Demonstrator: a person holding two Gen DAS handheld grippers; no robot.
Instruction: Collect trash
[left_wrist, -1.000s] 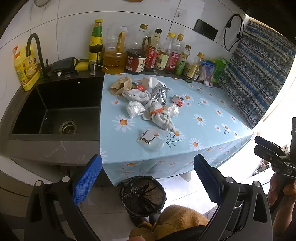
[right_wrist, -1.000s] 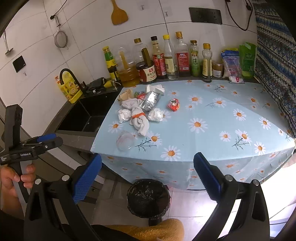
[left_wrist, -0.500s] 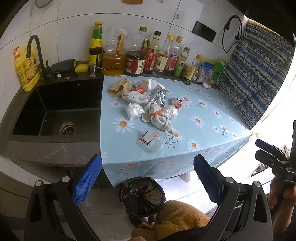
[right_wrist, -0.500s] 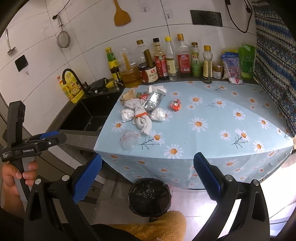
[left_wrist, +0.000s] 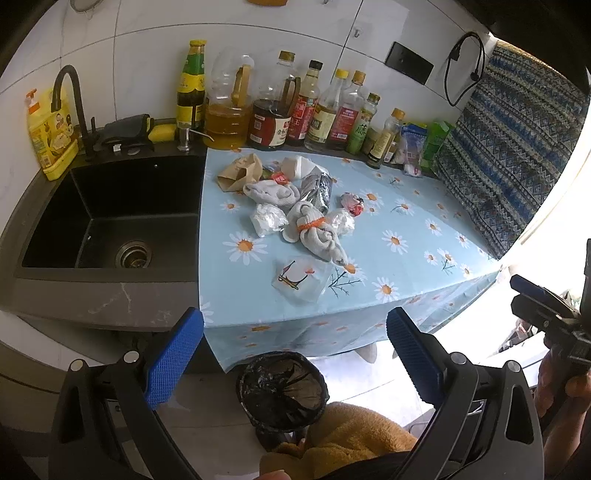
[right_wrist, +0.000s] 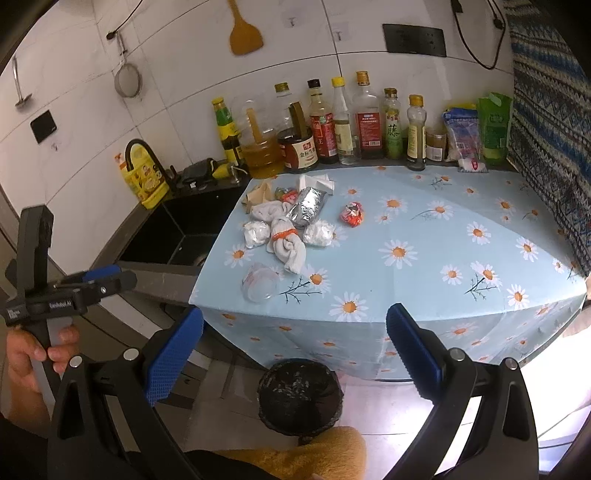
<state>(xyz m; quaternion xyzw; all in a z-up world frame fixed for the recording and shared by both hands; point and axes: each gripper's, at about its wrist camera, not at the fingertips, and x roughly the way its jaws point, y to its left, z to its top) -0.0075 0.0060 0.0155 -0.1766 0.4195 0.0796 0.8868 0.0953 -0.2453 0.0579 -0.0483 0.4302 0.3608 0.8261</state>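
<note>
Sink: 10 o'clock of the left gripper; holds no trash.
Left gripper: jaws wide, empty, held level short of the counter edge.
Trash pile: on the daisy tablecloth, 12 o'clock of the left gripper, 11 o'clock of the right.
Clear plastic cup: nearest item, by the front edge, on its side; judged first pick, left gripper nearer.
Tied grey bundle: long axis runs 11 to 5 o'clock.
Bin: on the floor, 6 o'clock, below the cloth edge.
Right gripper: jaws wide, empty, set back from the counter.
</note>
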